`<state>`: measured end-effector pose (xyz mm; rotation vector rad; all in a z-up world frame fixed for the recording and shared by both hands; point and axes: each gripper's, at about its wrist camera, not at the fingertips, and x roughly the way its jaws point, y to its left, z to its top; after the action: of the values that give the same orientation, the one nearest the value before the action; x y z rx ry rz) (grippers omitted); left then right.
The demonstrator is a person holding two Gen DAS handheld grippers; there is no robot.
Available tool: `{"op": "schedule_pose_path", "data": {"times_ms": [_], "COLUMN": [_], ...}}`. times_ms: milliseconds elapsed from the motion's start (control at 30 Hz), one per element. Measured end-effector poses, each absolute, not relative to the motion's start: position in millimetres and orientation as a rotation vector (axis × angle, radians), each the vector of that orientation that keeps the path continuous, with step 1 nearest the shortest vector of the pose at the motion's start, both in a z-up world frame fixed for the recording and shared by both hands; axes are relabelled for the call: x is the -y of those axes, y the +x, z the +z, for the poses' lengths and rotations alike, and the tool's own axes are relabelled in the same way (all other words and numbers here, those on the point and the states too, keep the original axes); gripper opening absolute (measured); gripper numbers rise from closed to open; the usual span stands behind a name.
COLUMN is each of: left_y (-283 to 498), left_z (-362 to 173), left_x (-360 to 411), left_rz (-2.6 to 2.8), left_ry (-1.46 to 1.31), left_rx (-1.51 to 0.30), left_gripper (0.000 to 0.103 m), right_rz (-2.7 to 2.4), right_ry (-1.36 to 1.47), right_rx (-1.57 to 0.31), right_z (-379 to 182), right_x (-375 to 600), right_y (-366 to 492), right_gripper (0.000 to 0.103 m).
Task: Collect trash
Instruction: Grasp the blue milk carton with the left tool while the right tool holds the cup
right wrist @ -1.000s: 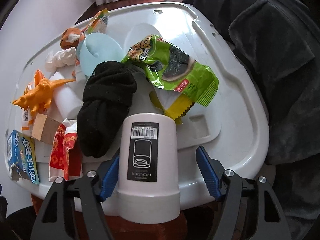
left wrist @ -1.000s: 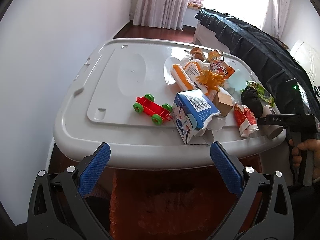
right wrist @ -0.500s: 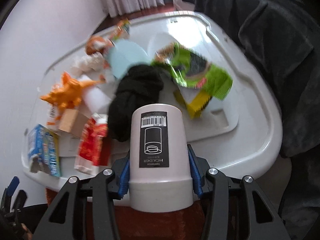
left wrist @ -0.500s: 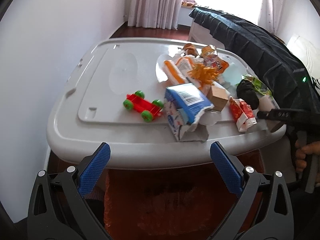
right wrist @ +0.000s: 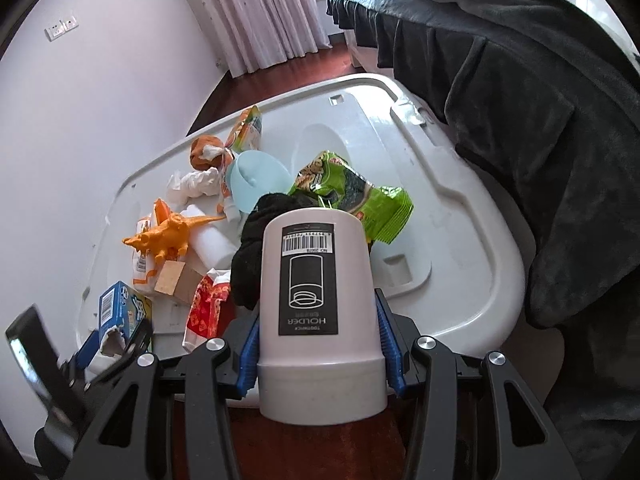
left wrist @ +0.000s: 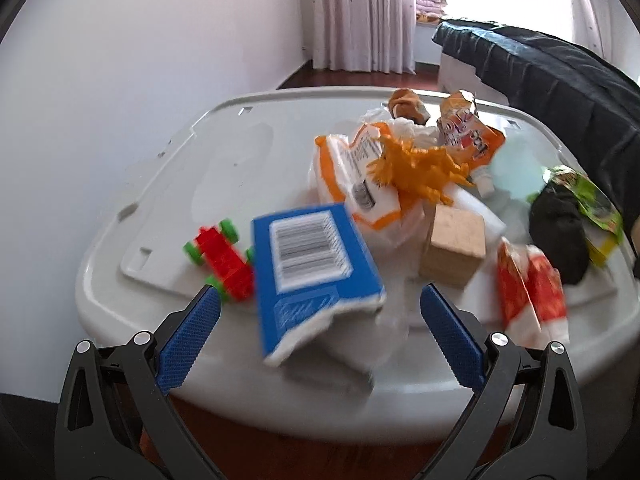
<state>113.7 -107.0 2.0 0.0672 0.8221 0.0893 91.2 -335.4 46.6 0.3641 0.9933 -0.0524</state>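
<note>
Now, through the left wrist camera, your left gripper (left wrist: 318, 318) has its blue fingers (left wrist: 188, 342) spread wide on either side of the torn blue carton (left wrist: 314, 270), which lies at the near edge of the white bin lid (left wrist: 224, 160). Nothing is gripped yet; the view is blurred, so I cannot tell whether the fingers touch the carton. The red toy car (left wrist: 224, 254) sits just beside the carton on its left, and the orange-and-white wrapper (left wrist: 352, 178), the toy dinosaur (left wrist: 416, 170) and the red packet (left wrist: 532, 288) crowd behind.

Through the right wrist camera, your right gripper (right wrist: 318, 346) is closed on the white toothpick holder (right wrist: 318, 312), pinching it on both sides, held over the near edge of the lid. The black sock (right wrist: 250, 254) and green snack bag (right wrist: 352, 194) lie behind it.

I judge that you are mid-collection: one piece in the right, the left lining up on the carton. Next, close squarely on the carton's body, not its torn flap, and keep clear of the toy car.
</note>
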Motion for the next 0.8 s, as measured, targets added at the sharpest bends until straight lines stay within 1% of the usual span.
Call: {"op": "schedule_pose_path", "data": {"times_ms": [100, 233, 267, 300, 333, 367, 400, 533, 733, 800], "left_y": [120.7, 130.7, 129.4, 128.8, 127.5, 126.7, 125.7, 122.7, 132.2, 132.0], "left_z": [-1.4, -16.0, -17.0, -17.5, -17.6, -18.5, -19.2, -20.3, -12.4, -1.9], "left_x": [117.9, 116.2, 115.5, 114.2, 114.3, 115.6, 116.0, 115.1, 97.2, 94.0], "left_rz": [0.105, 0.112, 0.125, 0.113, 0.110, 0.089, 0.066, 0.027, -0.056, -0.102], "left_ry": [0.139, 0.168, 0.182, 0.180, 0.192, 0.216, 0.225, 0.249, 0.141, 0.137], "left_rx": [-0.775, -0.809, -0.783, -0.774, -0.758, -0.747, -0.742, -0.722, -0.780, -0.781], "left_gripper": [0.097, 0.094, 0.093, 0.089, 0.081, 0.058, 0.051, 0.050, 0.049, 0.049], "right_rz": [-0.034, -0.028, -0.028, -0.029, -0.030, -0.031, -0.031, -0.032, -0.034, -0.032], "right_ry": [0.369, 0.356, 0.358, 0.358, 0.358, 0.357, 0.356, 0.355, 0.338, 0.327], "right_rx": [-1.001, -1.001, -1.003, -1.005, -1.008, -1.011, -1.014, -1.027, -1.032, -1.034], "right_z": [45.8, 46.0, 45.5, 44.8, 44.0, 43.3, 42.5, 39.3, 37.7, 37.1], "right_x": [334.2, 329.0, 328.4, 327.7, 326.9, 326.3, 325.7, 323.2, 320.0, 317.1], "right_y": [92.5, 95.9, 97.1, 98.0, 99.1, 99.5, 100.1, 101.9, 103.9, 104.6], "right_gripper": [0.048, 0.048, 0.048, 0.048, 0.048, 0.048, 0.048, 0.048, 0.048, 0.048]}}
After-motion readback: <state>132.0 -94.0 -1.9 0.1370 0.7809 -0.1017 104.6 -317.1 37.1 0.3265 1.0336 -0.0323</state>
